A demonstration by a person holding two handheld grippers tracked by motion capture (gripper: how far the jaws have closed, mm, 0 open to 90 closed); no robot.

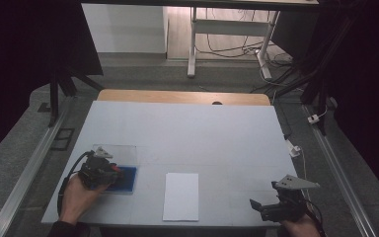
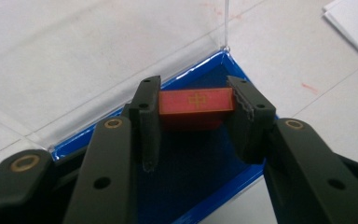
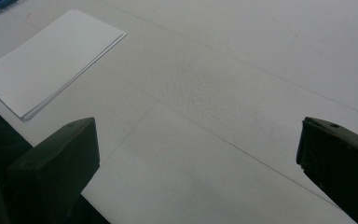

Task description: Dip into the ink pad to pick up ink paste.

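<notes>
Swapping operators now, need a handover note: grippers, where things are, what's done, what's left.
Left gripper: shut on the red block, which carries a gold mark; it is inside the clear box with the blue floor at the table's left front.
Right gripper: open, nothing between the jaws, over bare table at the right front.
Stack of white paper: flat at the front middle, untouched.
Done: block gripped.
Left: probably lift it out of the box; where it goes next can't be told.
</notes>
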